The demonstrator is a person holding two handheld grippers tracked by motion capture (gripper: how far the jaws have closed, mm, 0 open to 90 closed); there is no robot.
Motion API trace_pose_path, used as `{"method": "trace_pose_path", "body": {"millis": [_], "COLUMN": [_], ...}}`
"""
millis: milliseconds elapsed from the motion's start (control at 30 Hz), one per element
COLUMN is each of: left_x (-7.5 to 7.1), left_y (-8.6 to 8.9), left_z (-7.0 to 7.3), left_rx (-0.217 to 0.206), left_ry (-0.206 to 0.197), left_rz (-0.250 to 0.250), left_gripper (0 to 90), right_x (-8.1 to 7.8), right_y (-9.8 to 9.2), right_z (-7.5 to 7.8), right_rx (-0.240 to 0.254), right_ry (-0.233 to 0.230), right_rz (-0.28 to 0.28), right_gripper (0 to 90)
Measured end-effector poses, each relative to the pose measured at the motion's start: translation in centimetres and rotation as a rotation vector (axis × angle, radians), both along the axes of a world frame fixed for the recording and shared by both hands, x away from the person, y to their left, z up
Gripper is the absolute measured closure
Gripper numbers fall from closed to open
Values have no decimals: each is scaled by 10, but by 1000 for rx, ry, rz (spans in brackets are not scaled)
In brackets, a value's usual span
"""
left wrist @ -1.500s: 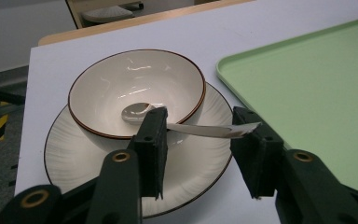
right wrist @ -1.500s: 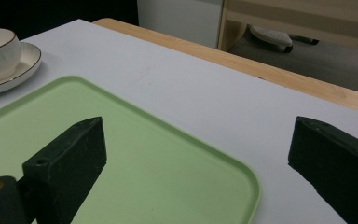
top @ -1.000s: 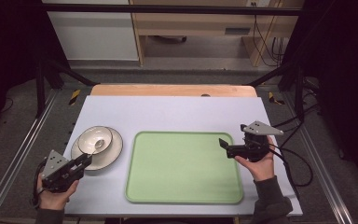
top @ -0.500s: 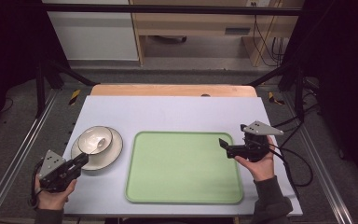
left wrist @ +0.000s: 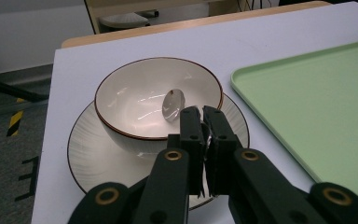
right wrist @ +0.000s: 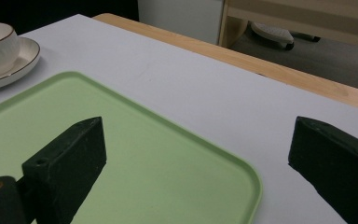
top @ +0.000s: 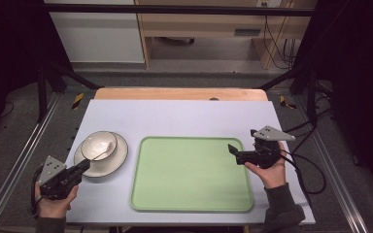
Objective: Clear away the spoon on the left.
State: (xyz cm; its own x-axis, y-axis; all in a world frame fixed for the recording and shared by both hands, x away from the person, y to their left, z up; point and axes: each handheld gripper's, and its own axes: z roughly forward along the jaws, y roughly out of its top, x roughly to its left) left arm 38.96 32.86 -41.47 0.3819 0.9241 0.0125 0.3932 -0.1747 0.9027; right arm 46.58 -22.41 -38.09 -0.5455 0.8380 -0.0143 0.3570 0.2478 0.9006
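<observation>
A white bowl [top: 98,144] with a brown rim stands on a white ribbed plate [top: 119,162] at the table's left. In the bowl [left wrist: 140,93] lies a metal spoon [left wrist: 173,103], its handle sticking out over the near rim. My left gripper [left wrist: 201,112] has just been closing, and its jaws now pinch that handle above the plate [left wrist: 88,154]. From above, the left gripper [top: 83,166] reaches the plate's near edge. My right gripper [top: 233,149] hovers at the right rim of the green tray [top: 189,174]. It [right wrist: 198,140] is open wide, with nothing between its jaws.
The green tray [right wrist: 144,163] lies bare in the middle of the pale blue table top [top: 184,116]. A wooden strip [top: 179,93] runs along the far edge. Black frame rails stand on both sides, and cables trail at the right.
The left gripper's jaws have narrowed onto the spoon handle. Both hands have kept their places, and the right gripper is unchanged.
</observation>
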Motion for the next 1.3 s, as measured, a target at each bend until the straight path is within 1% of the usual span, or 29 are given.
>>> {"method": "trace_pose_path", "body": {"millis": [167, 467, 700, 800, 1000, 1300], "left_x": [0, 0, -2, -2, -3, -5], "left_y": [2, 2, 3, 4, 3, 5], "left_z": [0, 1, 2, 3, 4, 8], "left_rx": [-5, -20, -30, -30, -29, -33], "left_ry": [9, 9, -2, -11, -16, -41], "left_rz": [5, -2, -6, -3, -3, -1], "left_gripper": [879, 885, 886, 887, 888, 888], "right_x": [0, 0, 0, 0, 0, 0], "right_y": [0, 0, 0, 0, 0, -1], "right_z": [0, 0, 0, 0, 0, 1], "right_rx": [4, 2, 3, 3, 0, 3], "right_ry": [0, 5, 6, 6, 2, 0], "right_rz": [0, 2, 3, 3, 3, 2], "right_gripper": [43, 42, 42, 42, 42, 42]}}
